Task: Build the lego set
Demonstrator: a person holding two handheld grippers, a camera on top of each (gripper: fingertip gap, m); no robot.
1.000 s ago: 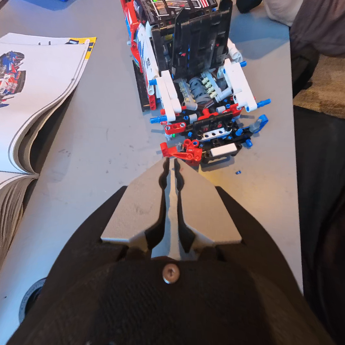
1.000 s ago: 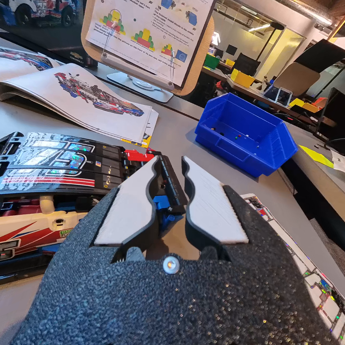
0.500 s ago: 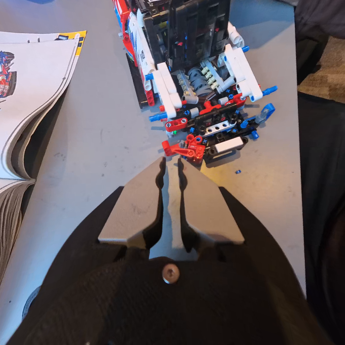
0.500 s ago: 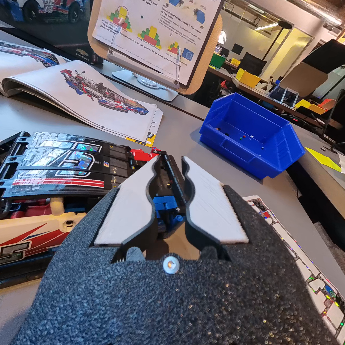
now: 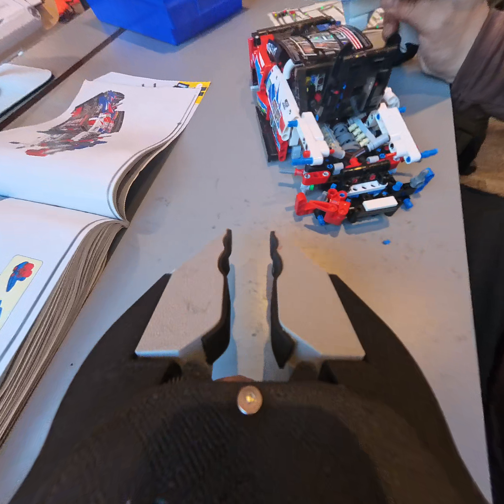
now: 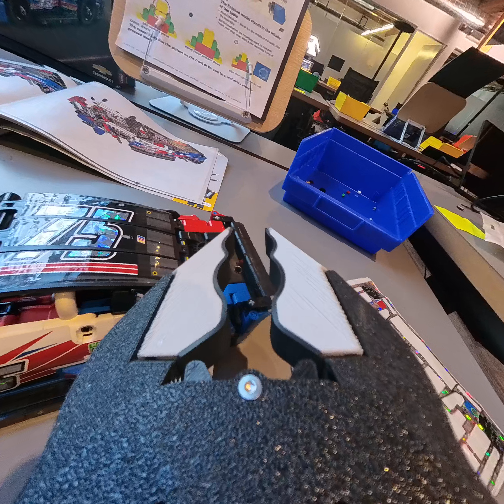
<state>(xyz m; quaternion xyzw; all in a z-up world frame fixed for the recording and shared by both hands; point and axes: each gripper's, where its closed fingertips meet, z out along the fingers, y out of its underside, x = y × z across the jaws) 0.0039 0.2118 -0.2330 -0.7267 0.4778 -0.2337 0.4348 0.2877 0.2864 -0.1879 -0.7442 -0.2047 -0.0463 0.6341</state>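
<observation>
The partly built lego car (image 5: 275, 109) in red, white and black stands at the upper right, its open front end with a red piece (image 5: 321, 206) facing me. My left gripper (image 5: 249, 234) is open and empty, low over the table, short of and left of that front end. A small blue pin (image 5: 386, 242) lies loose beside the car. In the right wrist view my right gripper (image 6: 248, 230) is shut on the car's raised black panel (image 6: 246, 261) at the end of the stickered roof (image 6: 81, 245). A hand holds that gripper at the car's far end (image 5: 392, 35).
An open instruction book (image 5: 81, 152) lies left of the car, also in the right wrist view (image 6: 122, 141). A blue bin (image 6: 341, 218) with a few tiny parts stands beyond the car. A sheet on a stand (image 6: 204, 54) is behind. A sticker sheet (image 6: 450, 395) lies right. The table edge (image 5: 463, 272) runs close right. Left tips to right tips: about 30 centimetres. The small blue pin (image 5: 386, 242) is about 10 centimetres from my left fingertips.
My left gripper has opened and drawn back and to the left, away from the red piece at the car's front. My right gripper has kept its hold on the black panel.
</observation>
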